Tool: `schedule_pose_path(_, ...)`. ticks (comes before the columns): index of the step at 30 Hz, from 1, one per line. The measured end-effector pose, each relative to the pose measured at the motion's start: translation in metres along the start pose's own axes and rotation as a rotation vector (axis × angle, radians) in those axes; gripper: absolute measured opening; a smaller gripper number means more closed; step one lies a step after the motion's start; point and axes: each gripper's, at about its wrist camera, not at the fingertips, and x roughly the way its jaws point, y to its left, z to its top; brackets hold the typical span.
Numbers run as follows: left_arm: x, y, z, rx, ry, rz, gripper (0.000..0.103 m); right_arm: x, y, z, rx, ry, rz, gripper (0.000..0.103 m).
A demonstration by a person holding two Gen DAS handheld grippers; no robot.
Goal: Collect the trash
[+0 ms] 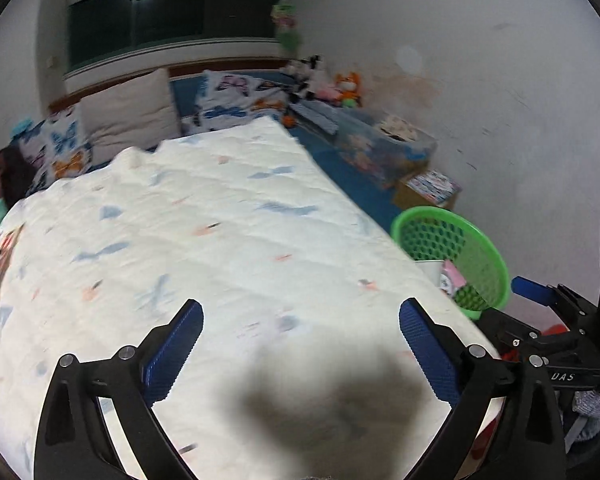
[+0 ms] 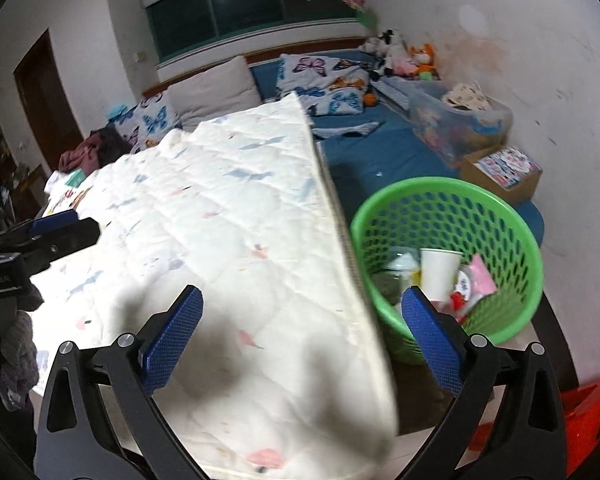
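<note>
Trash sits in round green perforated plastic basket [image 2: 448, 256] beside the bed's right edge: white paper cup [image 2: 438, 272], pink wrapper [image 2: 482, 280], a red-and-white packet with print too blurred to read. Right claw [image 2: 302, 330] spread wide, pinching nothing, above edge of white quilted blanket with blue and pink print [image 2: 228, 216]. Left claw [image 1: 300, 344] also spread, empty, over the blanket's near end. "DAS" readable on the right claw's body in left view. Open blue sheet [image 2: 384, 152] beyond basket.
</note>
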Motion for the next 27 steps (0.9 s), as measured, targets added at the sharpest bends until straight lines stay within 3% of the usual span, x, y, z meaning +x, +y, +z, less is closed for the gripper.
schedule_pose_path(6, -0.024, 0.049, -0.02, -0.113, -0.009, 0.068, 0.096, 0.005, 0.037, 0.0, -0.05, 0.016, 0.035, 0.099)
schedule_pose_path(12, -0.044, 0.074, -0.038, -0.157, -0.023, 0.161, 0.096, 0.008, 0.06, -0.006, -0.079, 0.024, 0.043, 0.099)
schedule_pose_path(19, -0.058, 0.079, -0.052, -0.164, -0.027, 0.207, 0.096, 0.006, 0.075, -0.009, -0.107, 0.021, 0.034, 0.099)
schedule_pose_path(27, -0.061, 0.071, -0.063, -0.149, -0.034, 0.206, 0.096, -0.003, 0.081, -0.013, -0.117, -0.005, 0.015, 0.099)
